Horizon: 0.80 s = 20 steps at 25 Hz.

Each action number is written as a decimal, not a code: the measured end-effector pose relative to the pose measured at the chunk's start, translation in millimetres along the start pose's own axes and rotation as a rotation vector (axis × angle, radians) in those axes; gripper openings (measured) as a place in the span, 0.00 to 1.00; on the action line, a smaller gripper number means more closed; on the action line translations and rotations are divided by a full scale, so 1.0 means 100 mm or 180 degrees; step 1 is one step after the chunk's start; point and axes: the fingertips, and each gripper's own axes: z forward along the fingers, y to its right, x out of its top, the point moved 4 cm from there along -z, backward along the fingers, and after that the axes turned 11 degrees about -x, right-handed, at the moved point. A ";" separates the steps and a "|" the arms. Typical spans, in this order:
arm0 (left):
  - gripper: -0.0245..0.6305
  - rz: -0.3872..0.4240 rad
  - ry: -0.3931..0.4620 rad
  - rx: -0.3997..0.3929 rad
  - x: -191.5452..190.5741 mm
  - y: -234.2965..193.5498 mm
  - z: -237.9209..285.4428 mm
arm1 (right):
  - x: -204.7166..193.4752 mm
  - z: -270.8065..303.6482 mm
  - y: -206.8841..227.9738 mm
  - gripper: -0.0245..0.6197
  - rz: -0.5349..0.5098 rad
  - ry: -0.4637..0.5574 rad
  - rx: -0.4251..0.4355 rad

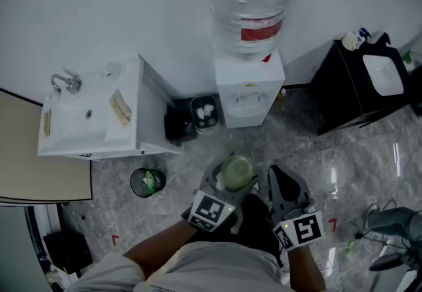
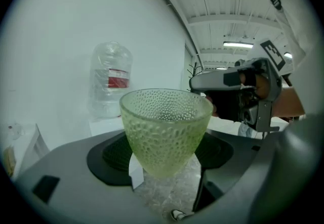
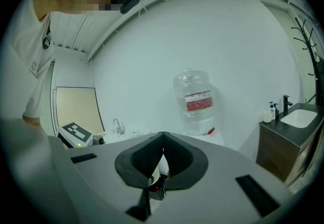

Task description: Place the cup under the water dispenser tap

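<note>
A pale green dimpled glass cup [image 2: 166,129] stands upright between the jaws of my left gripper [image 2: 167,154], which is shut on it; the head view shows the cup [image 1: 236,172] over the floor, in front of the dispenser. The white water dispenser [image 1: 249,89] carries a large clear bottle [image 1: 249,4] with a red label and stands against the back wall; its taps [image 1: 252,95] face me. My right gripper [image 3: 162,160] is to the right of the cup, jaws shut with nothing between them; in the head view the right gripper [image 1: 285,185] is level with the left.
A white sink cabinet [image 1: 92,119] stands left of the dispenser, with a black bin [image 1: 204,114] between them. A dark cabinet with a basin [image 1: 369,83] is at the right. A small round bin [image 1: 146,182] sits on the marble floor. Cables lie at the lower right.
</note>
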 end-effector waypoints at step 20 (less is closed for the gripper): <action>0.60 0.0087 -0.0169 0.0334 -2.97 -2.37 2.58 | -2.24 2.12 1.25 0.06 0.0119 -0.0096 0.0300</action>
